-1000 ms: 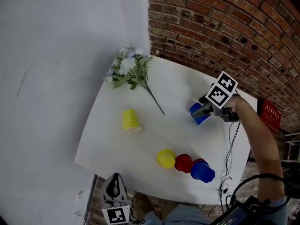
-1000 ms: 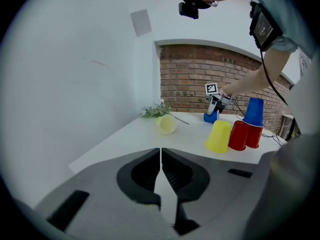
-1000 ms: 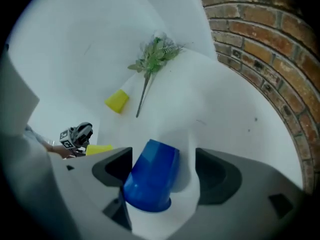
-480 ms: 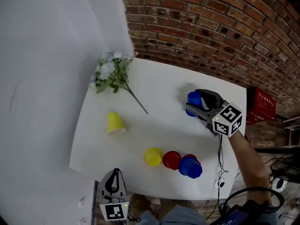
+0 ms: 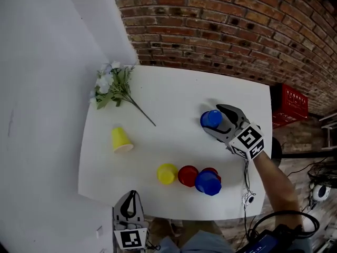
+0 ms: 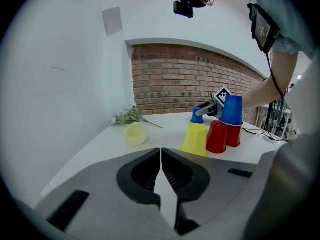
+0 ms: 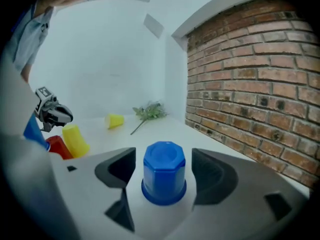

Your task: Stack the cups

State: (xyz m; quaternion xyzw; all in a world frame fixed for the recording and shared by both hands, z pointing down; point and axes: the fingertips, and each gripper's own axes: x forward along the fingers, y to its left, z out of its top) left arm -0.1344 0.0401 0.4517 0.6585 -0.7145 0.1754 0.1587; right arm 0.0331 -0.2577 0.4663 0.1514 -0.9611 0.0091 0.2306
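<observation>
Head view, surface: a white table [image 5: 174,91] set against a brick wall [image 5: 226,20].
Head view, right side: the lone blue cup [image 5: 211,117] stands upside down on the table, between the jaws of the right gripper [image 5: 212,121].
Head view, front edge: we find a row of upturned cups. It runs from a yellow cup [image 5: 167,173] to a red cup [image 5: 187,176] just beside it, then a second red cup [image 5: 215,172] with a stacked blue cup [image 5: 207,183] on top.
Head view, left side: the lying yellow cup [image 5: 120,140] rests on its side, well apart from the row.
Head view, far left corner: a spray of flowers [image 5: 110,83].
Head view, near edge: the left gripper [image 5: 130,195] sits apart from every cup.
Left gripper view, jaws: pressed together with nothing between them. We see the row of cups beyond them.
Right gripper view, jaws: spread wide and just now opening. The lone blue cup stands base-up between them, and we see a gap at each pad, so there is no contact.
</observation>
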